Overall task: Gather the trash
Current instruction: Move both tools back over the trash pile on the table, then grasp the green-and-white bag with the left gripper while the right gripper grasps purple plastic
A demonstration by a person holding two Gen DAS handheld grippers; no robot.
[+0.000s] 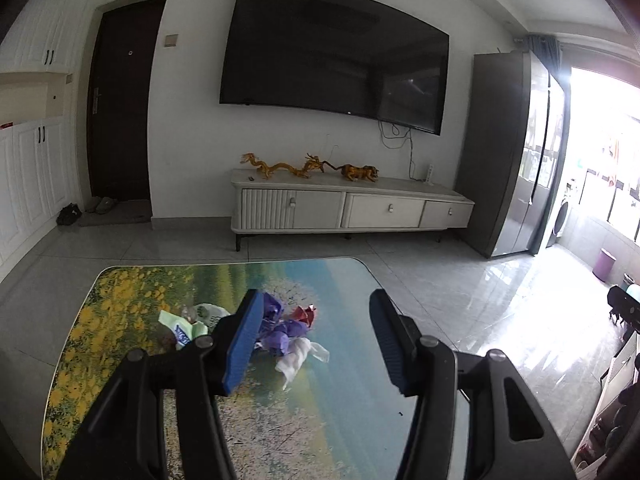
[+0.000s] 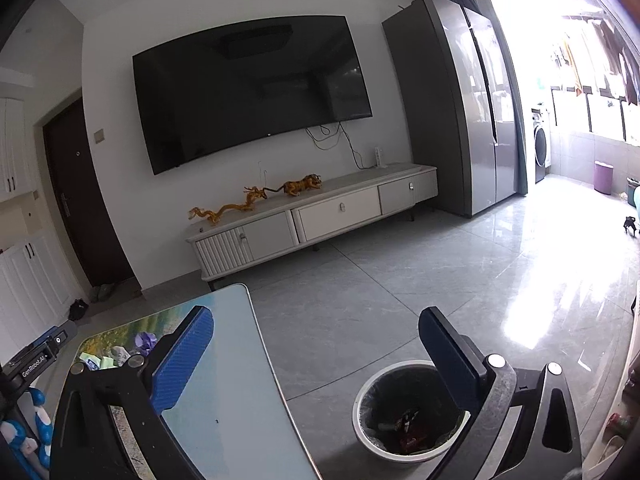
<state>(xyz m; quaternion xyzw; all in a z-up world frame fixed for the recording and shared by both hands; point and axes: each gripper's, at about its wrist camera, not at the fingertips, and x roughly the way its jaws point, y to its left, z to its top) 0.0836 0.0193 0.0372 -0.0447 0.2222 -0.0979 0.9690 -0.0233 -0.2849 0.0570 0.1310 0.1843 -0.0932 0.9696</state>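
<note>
Grey floor tiles and a white wall carrying a large dark wall-mounted television [image 1: 332, 60] frame the low table with a printed meadow-and-sky top [image 1: 120, 292], where the rubbish lies.

Going from the left in the left wrist view: a crumpled pale green wrapper with a blue and white label [image 1: 188, 322] sits farthest left, partly hidden by the left finger's blue pad. Next come the shiny purple foil wrappers [image 1: 286, 326], bunched together, with a small red foil scrap [image 1: 307, 314] touching them on the far side and a white crumpled tissue [image 1: 298, 358] touching them on the near side. The left gripper [image 1: 314, 342] hangs over the table with its fingers spread wide and nothing between them. The heap lies ahead of it and toward its left finger, stretched roughly across the gap rather than along it.

Farther right, the right gripper [image 2: 320, 360] is likewise spread and empty, straddling the table's right edge. Below its right finger stands the round white bin with a dark liner [image 2: 374, 446] on the floor beside the table, a few scraps already inside.

Judging by this, the left gripper is much nearer the heap and the right is nearer the bin.
</note>
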